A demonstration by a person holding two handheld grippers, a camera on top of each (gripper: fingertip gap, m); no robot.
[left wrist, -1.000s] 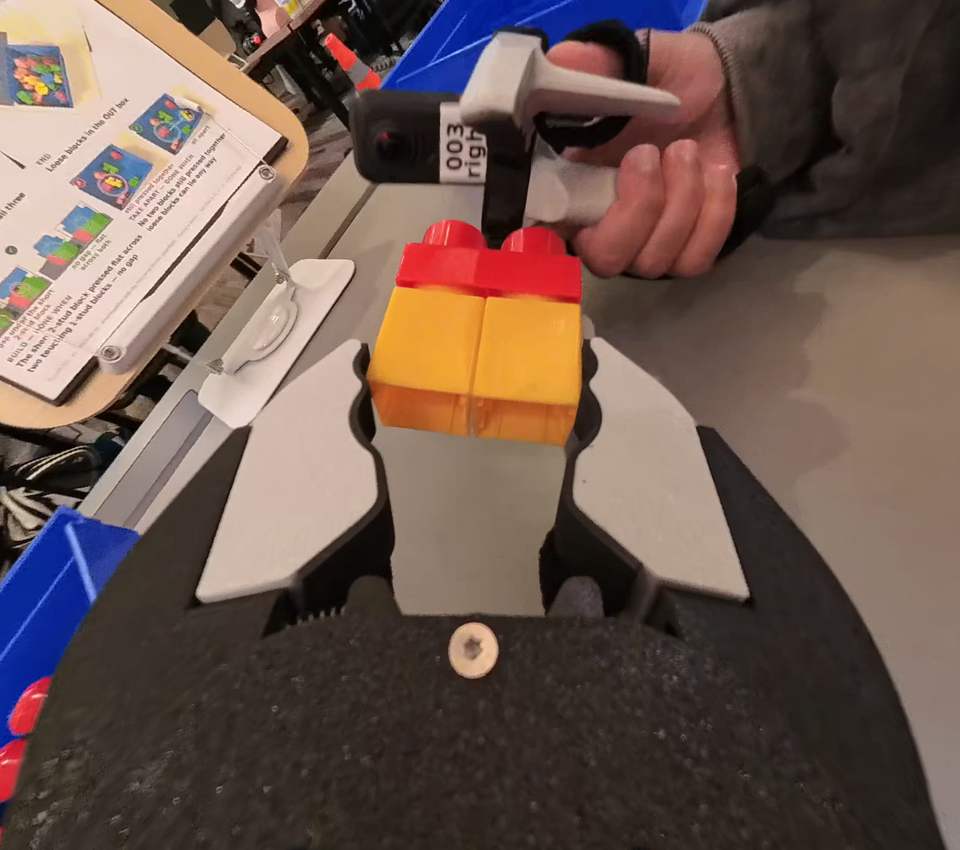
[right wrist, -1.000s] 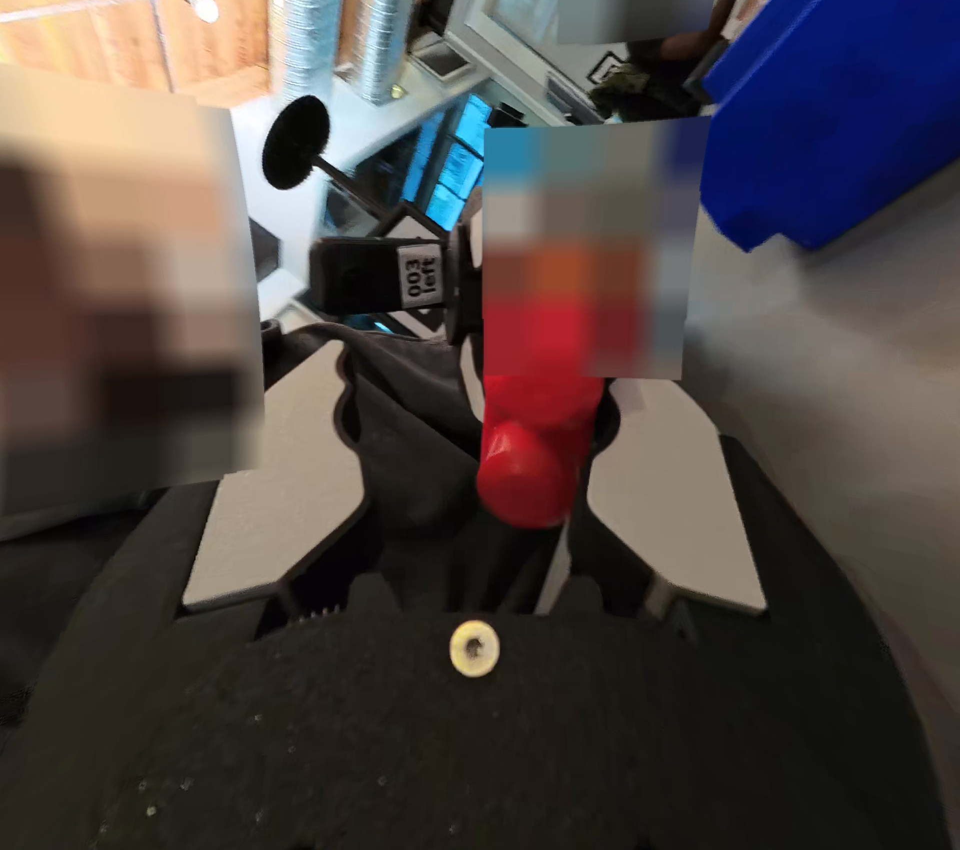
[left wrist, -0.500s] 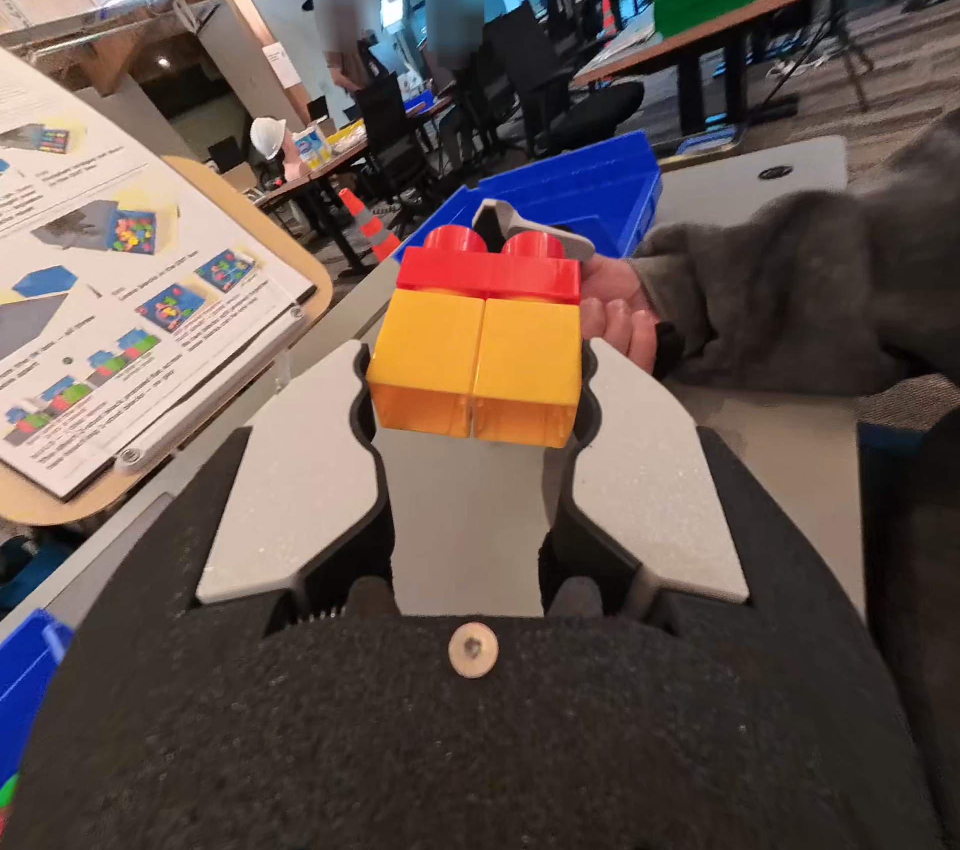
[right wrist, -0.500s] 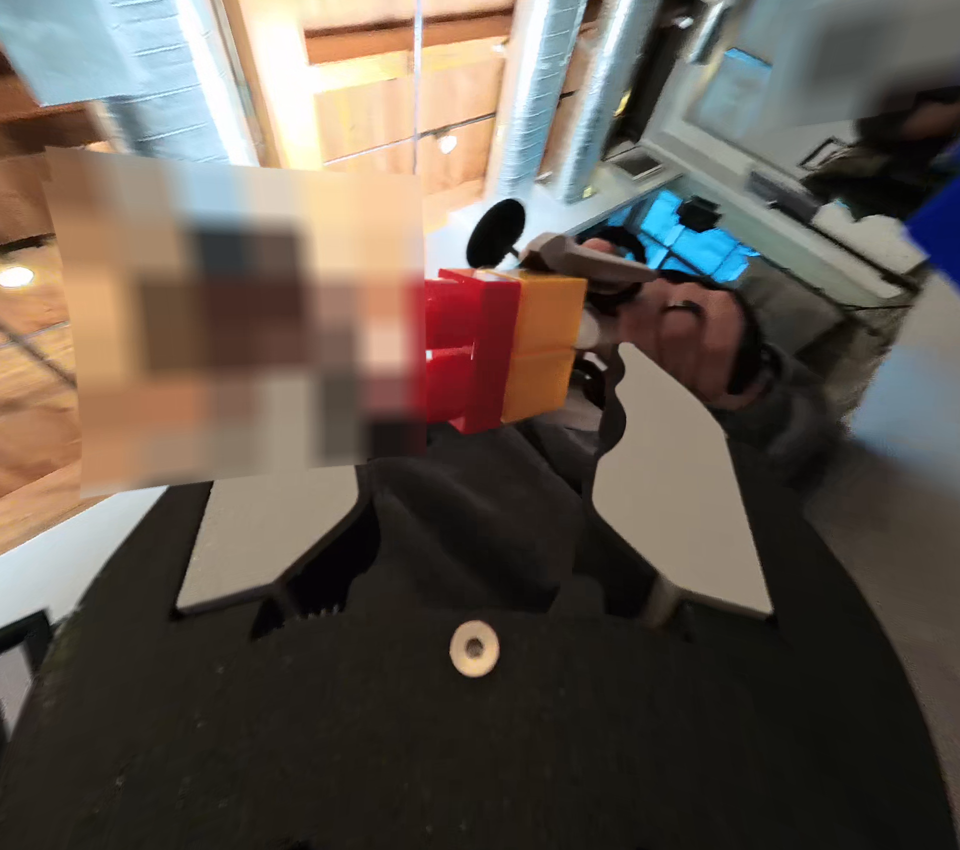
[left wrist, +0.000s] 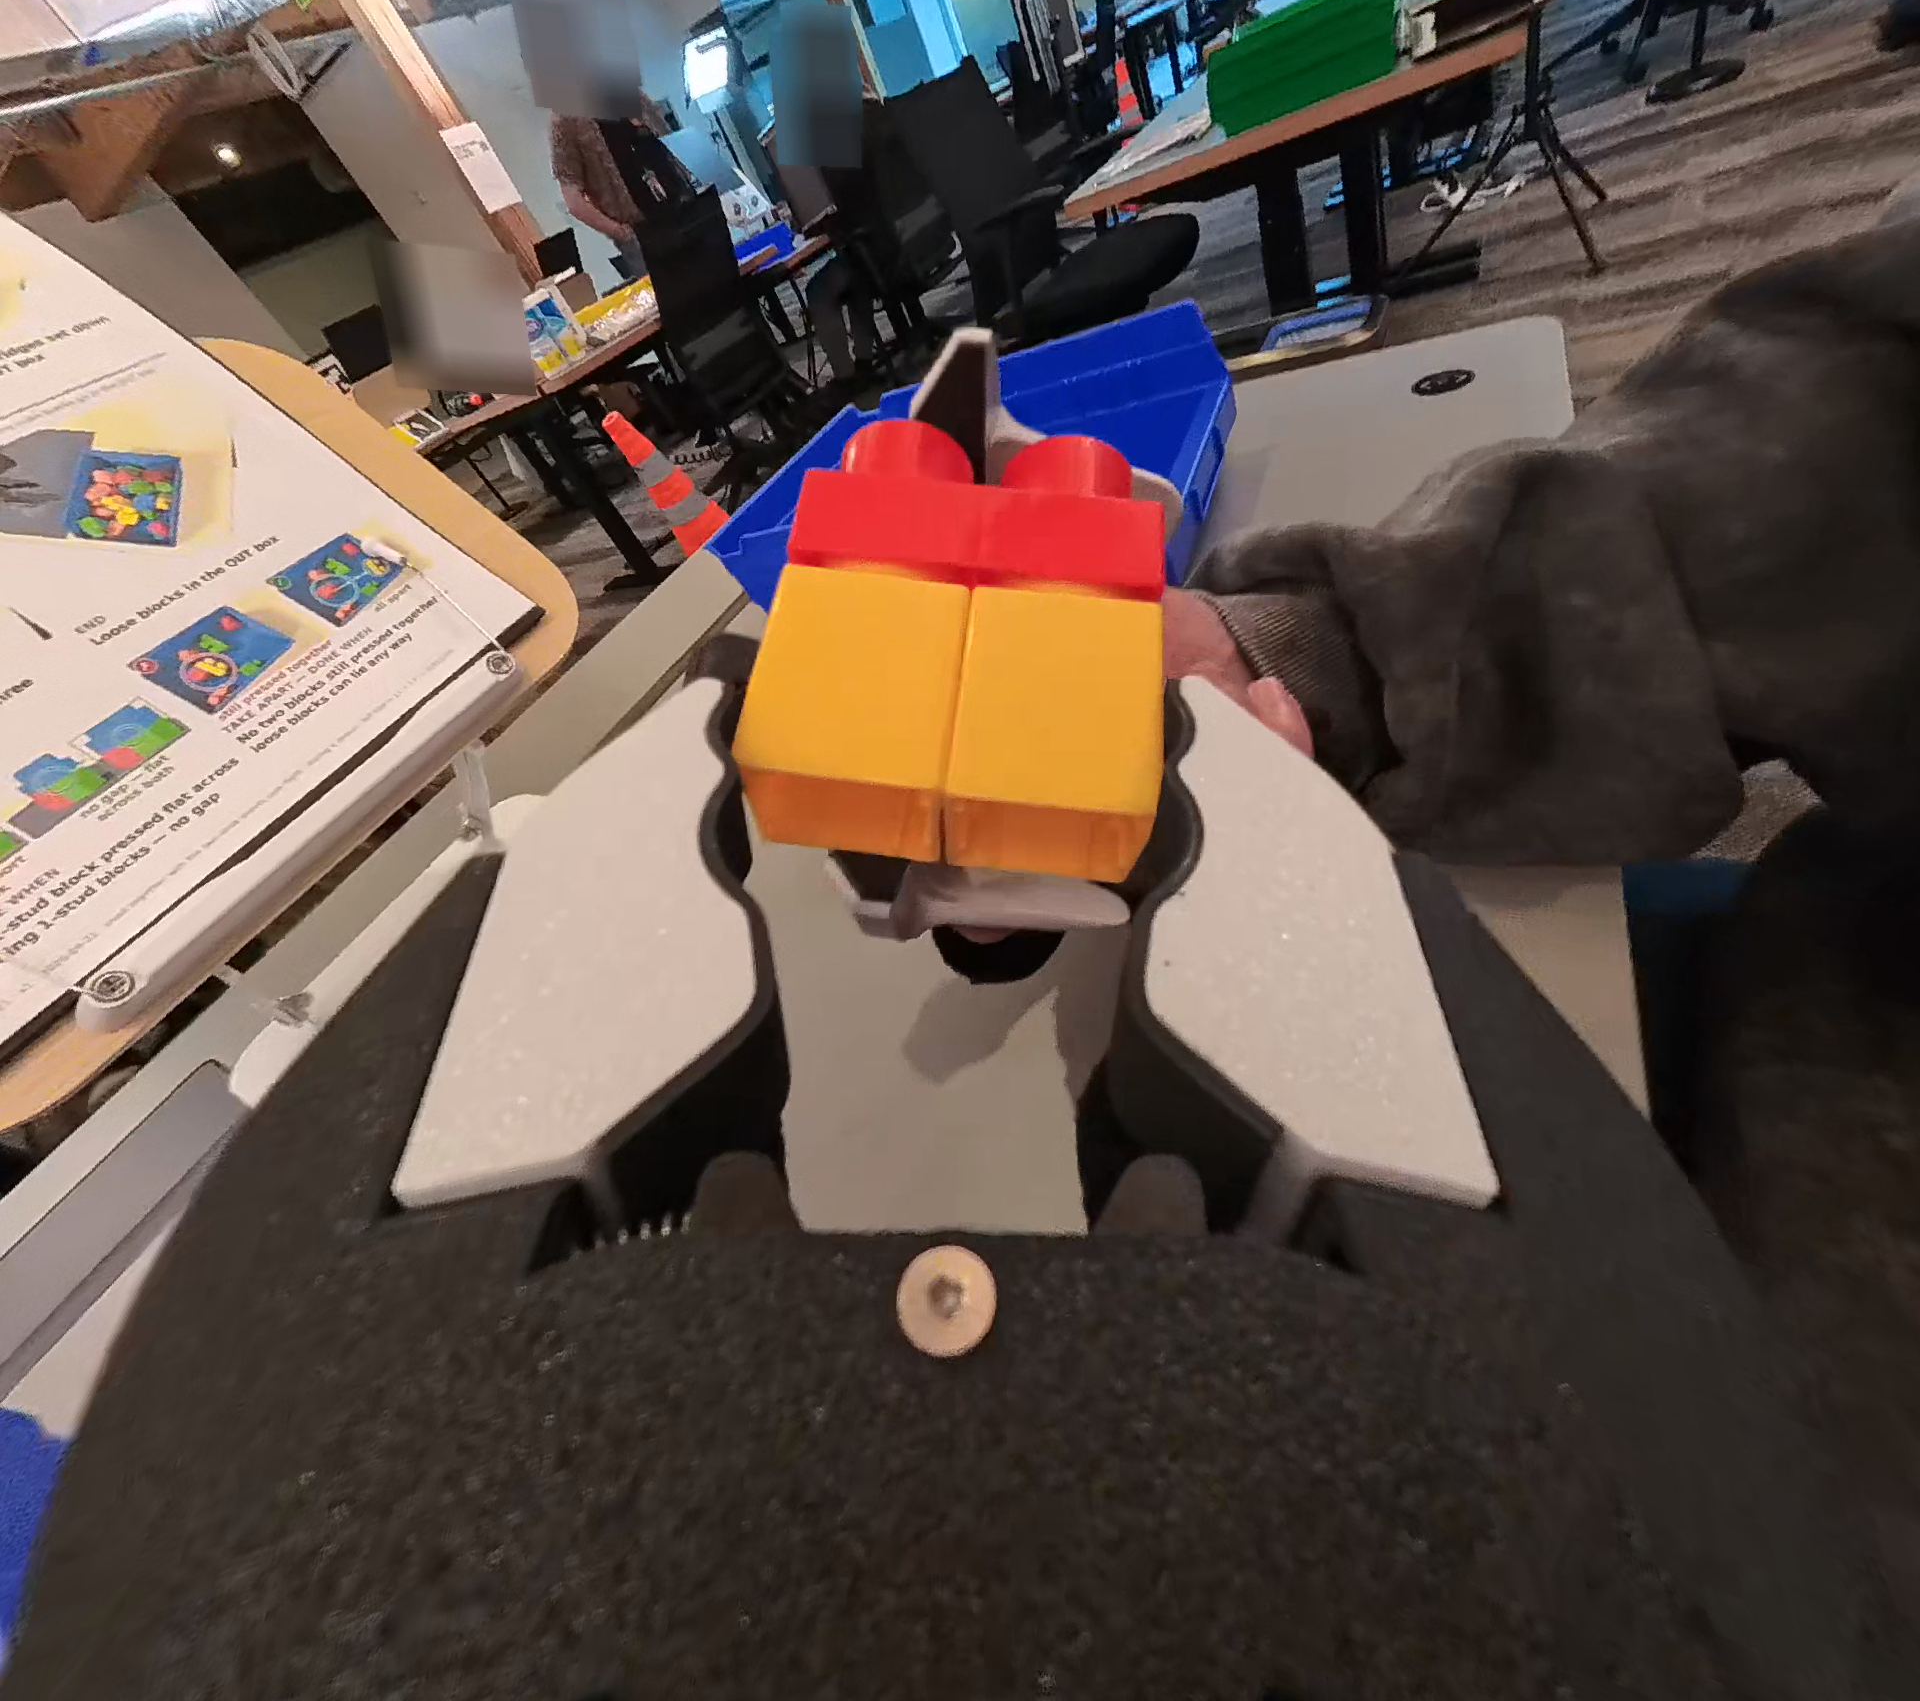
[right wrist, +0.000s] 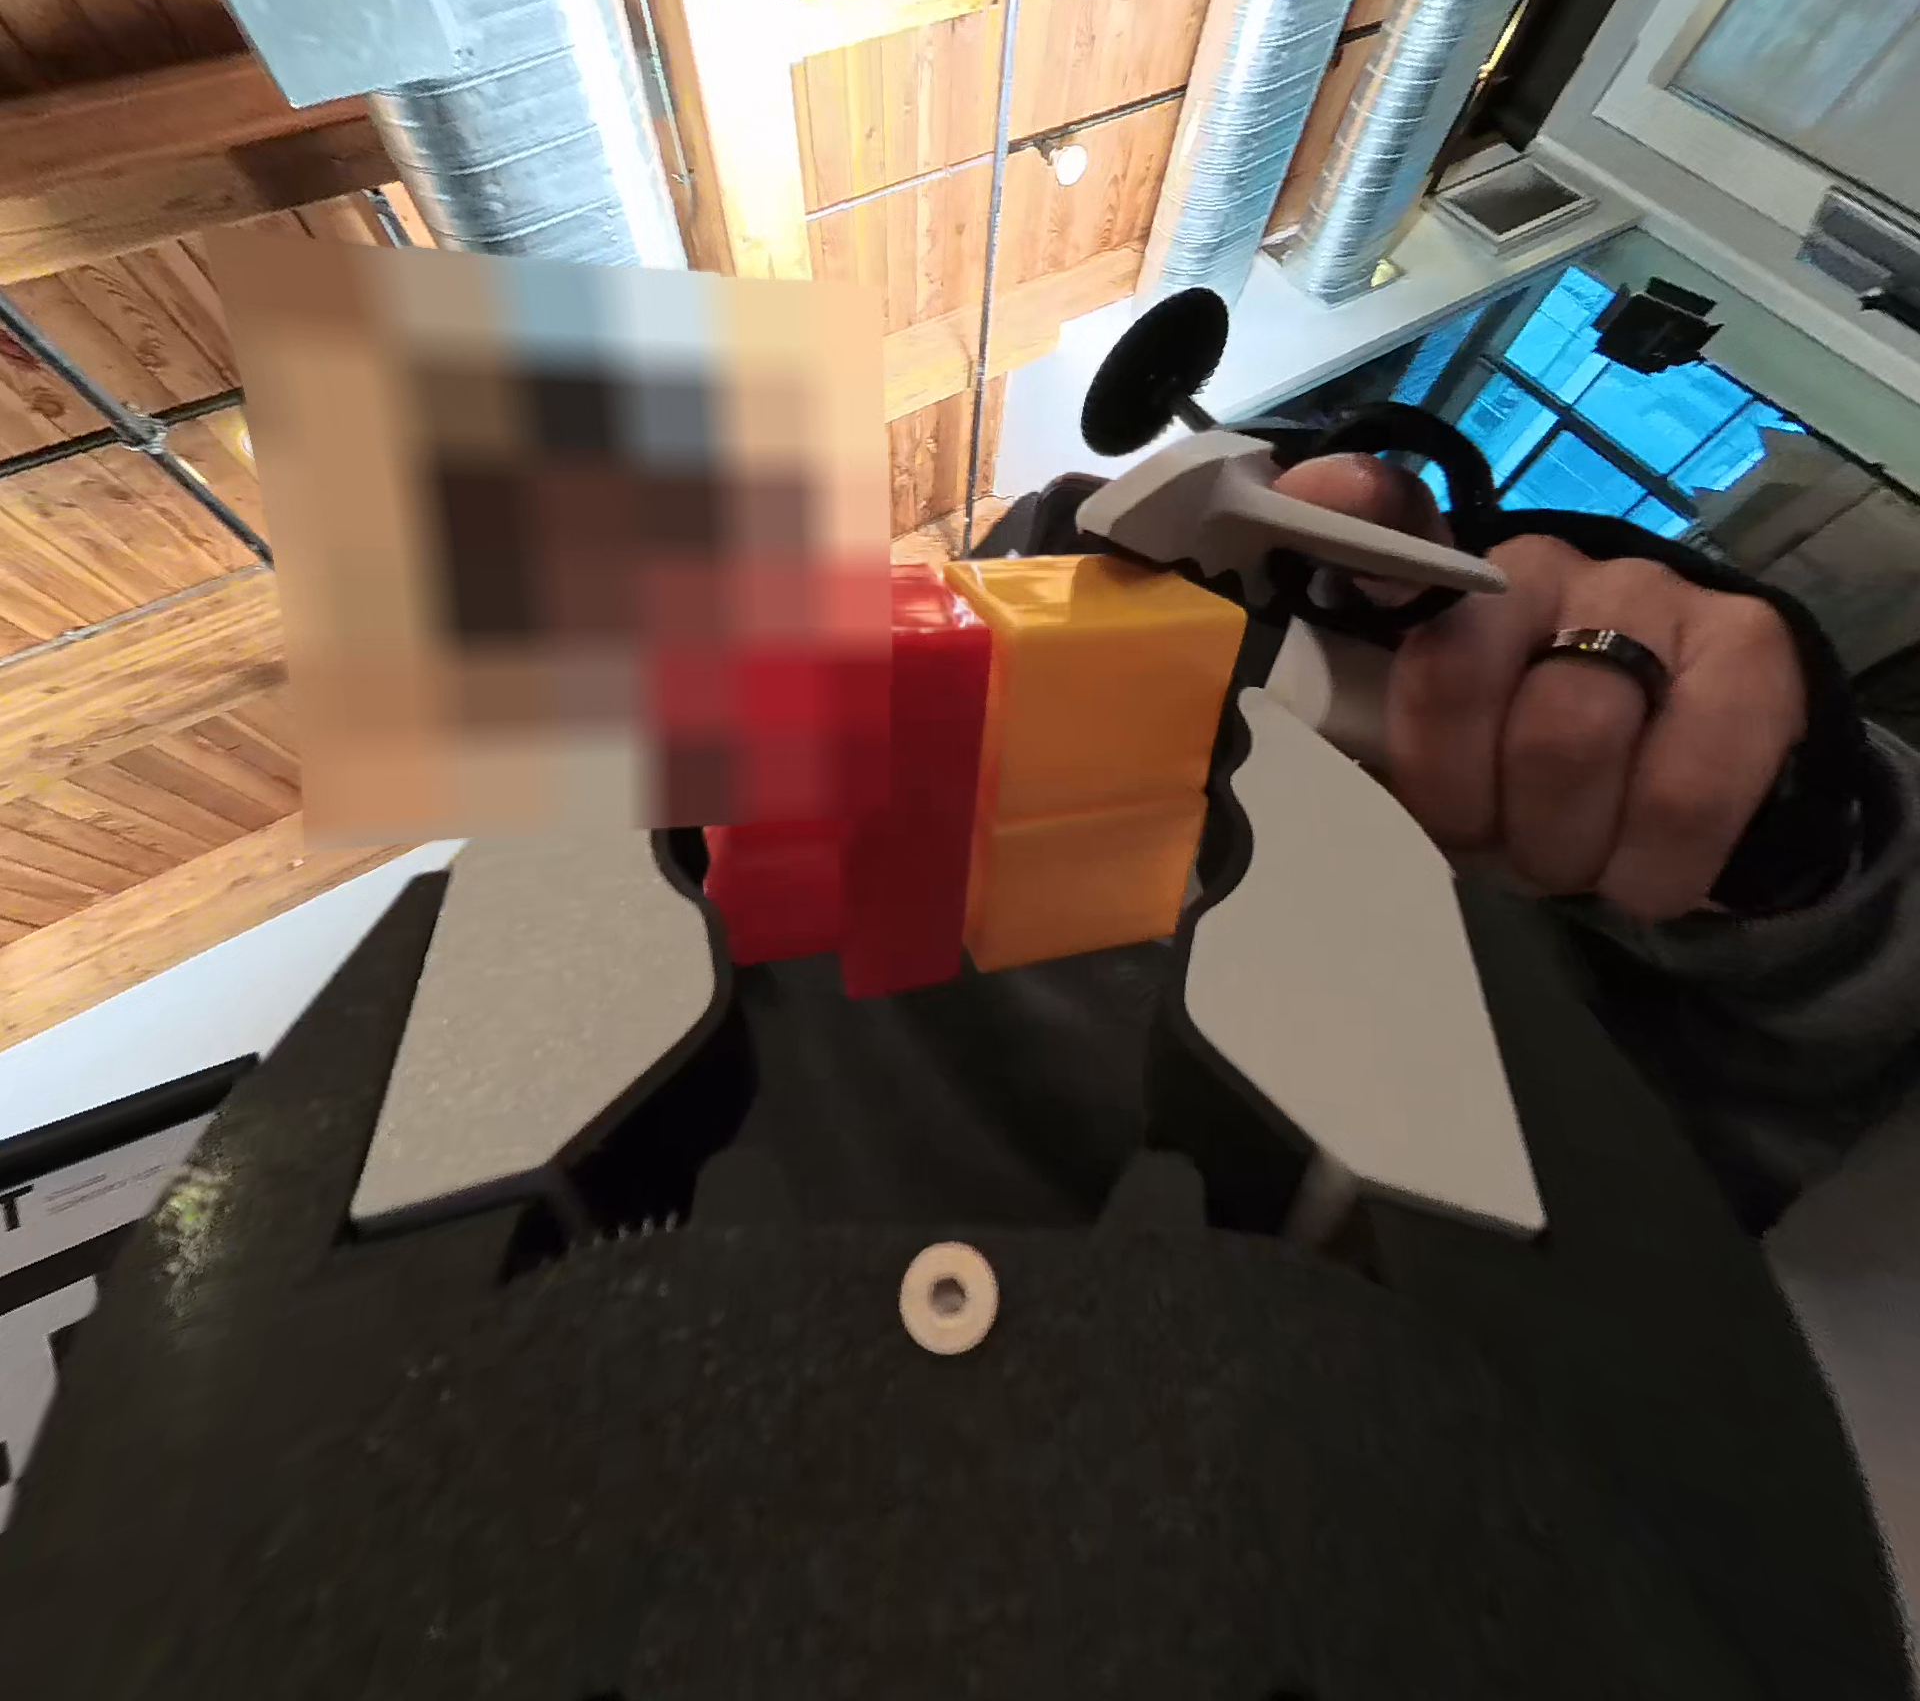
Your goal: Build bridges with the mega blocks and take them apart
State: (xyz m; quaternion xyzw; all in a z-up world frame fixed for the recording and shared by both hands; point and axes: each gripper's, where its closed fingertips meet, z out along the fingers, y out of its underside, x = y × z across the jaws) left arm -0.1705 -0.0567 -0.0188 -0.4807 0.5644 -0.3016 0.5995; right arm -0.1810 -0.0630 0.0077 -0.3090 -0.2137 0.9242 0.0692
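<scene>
My left gripper (left wrist: 951, 747) is shut on a small bridge held above the table: two yellow blocks (left wrist: 956, 706) side by side with a red two-stud block (left wrist: 977, 524) pressed across their tops. The right gripper's fingers (left wrist: 961, 394) stand above the studs and under the yellow blocks. In the right wrist view my right gripper (right wrist: 956, 810) is open, one jaw by the red block (right wrist: 914, 778), the other by the yellow blocks' (right wrist: 1101, 747) bottom. I cannot tell if they touch. A hand (right wrist: 1558, 695) holds the left gripper behind.
A blue bin (left wrist: 1132, 394) sits on the grey table (left wrist: 1351, 425) behind the bridge. An instruction board (left wrist: 208, 612) on a stand is at the left. A grey sleeve (left wrist: 1558, 560) crosses the right side. Another blue bin's corner (left wrist: 21, 1495) shows at the lower left. My left and right fingertips are right by each other.
My left gripper has tilted up with the bridge. My right gripper has turned and closed in, so its jaws now straddle the bridge from studs to underside. Its opening looks unchanged.
</scene>
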